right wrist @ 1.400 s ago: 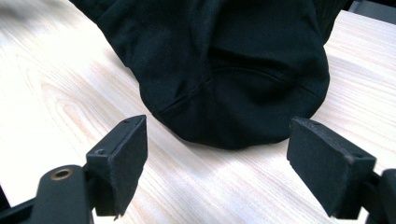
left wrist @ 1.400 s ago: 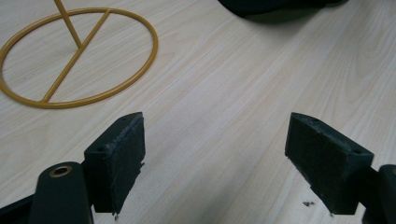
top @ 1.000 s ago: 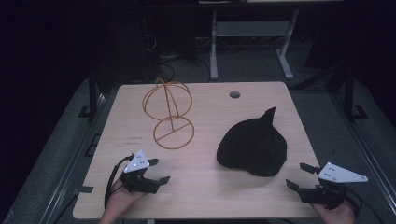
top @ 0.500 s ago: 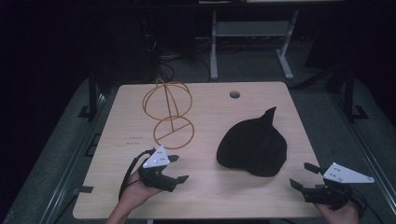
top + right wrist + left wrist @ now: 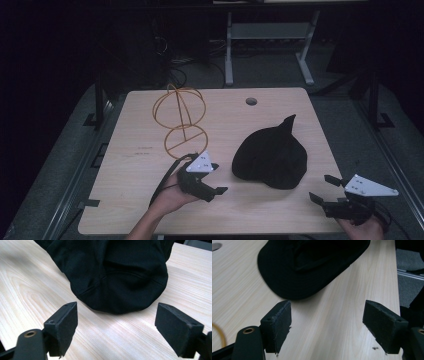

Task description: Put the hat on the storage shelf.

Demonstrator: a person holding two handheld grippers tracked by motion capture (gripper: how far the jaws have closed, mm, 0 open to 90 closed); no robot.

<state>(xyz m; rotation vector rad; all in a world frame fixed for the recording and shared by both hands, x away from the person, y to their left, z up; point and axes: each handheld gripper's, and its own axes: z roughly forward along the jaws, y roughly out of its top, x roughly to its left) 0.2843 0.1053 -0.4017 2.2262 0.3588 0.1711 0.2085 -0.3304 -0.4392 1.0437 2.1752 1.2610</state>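
**Both grippers facing the black hat, jaws spread**

I am holding my left gripper [image 5: 212, 187] over the tabletop [image 5: 135, 165], a little left of the middle of the near edge, and its jaws are standing wide apart with nothing between them. In the left gripper view I am looking along those jaws at bare wood, and the brim of the black hat [image 5: 312, 265] is lying just beyond them, not touching either pad.

I am keeping my right gripper [image 5: 327, 192] at the near right corner of the tabletop, its grey plate lying over the edge. Its jaws are also spread and gripping nothing. In the right gripper view the hat's rounded side is sitting just past the two pads, between them in line but clear of both.

The black hat is resting on the right half of the tabletop, nearer the near edge than the far one, with its pointed tip sticking up toward the far edge. It is lying between my two grippers, near the left one and farther from the right.

An orange wire stand [image 5: 182, 120] is standing upright on the left half of the tabletop, just beyond my left gripper and apart from the hat.
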